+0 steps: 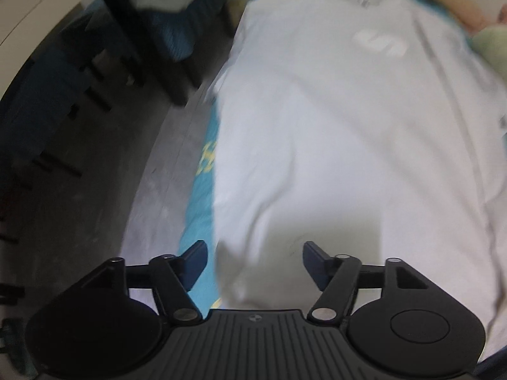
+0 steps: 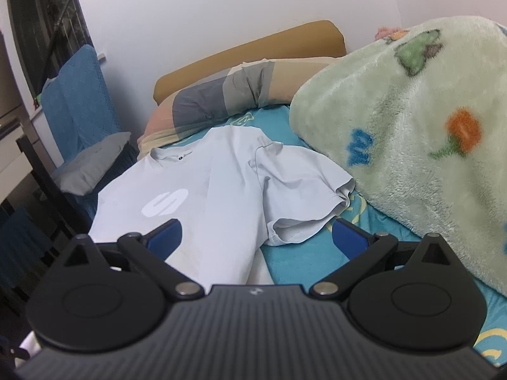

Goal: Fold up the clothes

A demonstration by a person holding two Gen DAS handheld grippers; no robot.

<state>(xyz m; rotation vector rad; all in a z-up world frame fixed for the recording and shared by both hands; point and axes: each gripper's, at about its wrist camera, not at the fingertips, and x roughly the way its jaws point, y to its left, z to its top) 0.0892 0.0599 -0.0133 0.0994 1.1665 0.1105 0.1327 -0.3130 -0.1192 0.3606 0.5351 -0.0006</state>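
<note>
Pale grey-white cotton, soft and thin, makes up the T-shirt [image 2: 215, 183], which lies spread face up on the bed, its round collar toward the head end and an oval white logo [image 2: 164, 202] printed on the chest. One short sleeve [image 2: 304, 199] lies rumpled in loose folds toward the bed's right side, its hem curled open. The shirt's left side runs close along the bed's left edge. Beneath it the turquoise sheet [image 2: 304, 253] looks smooth, with yellow printed shapes.

A fluffy mint-green blanket [image 2: 412, 145], deep-piled and patterned with an orange flower and blue and green figures, bulks up along the bed's right side, near the crumpled sleeve. At the head end a long pillow [image 2: 221, 95] in grey, tan and peach blocks lies across the bed, against a rounded mustard headboard [image 2: 253, 47].

The left gripper [image 1: 255, 253] hangs over the shirt's lower body, its dark blue fingers spread apart with nothing between them; the view is blurred. The right gripper [image 2: 256, 234] hovers low over the shirt's lower part, jaws wide, and grips nothing.

Left of the bed is mottled grey floor [image 1: 142, 190].
</note>
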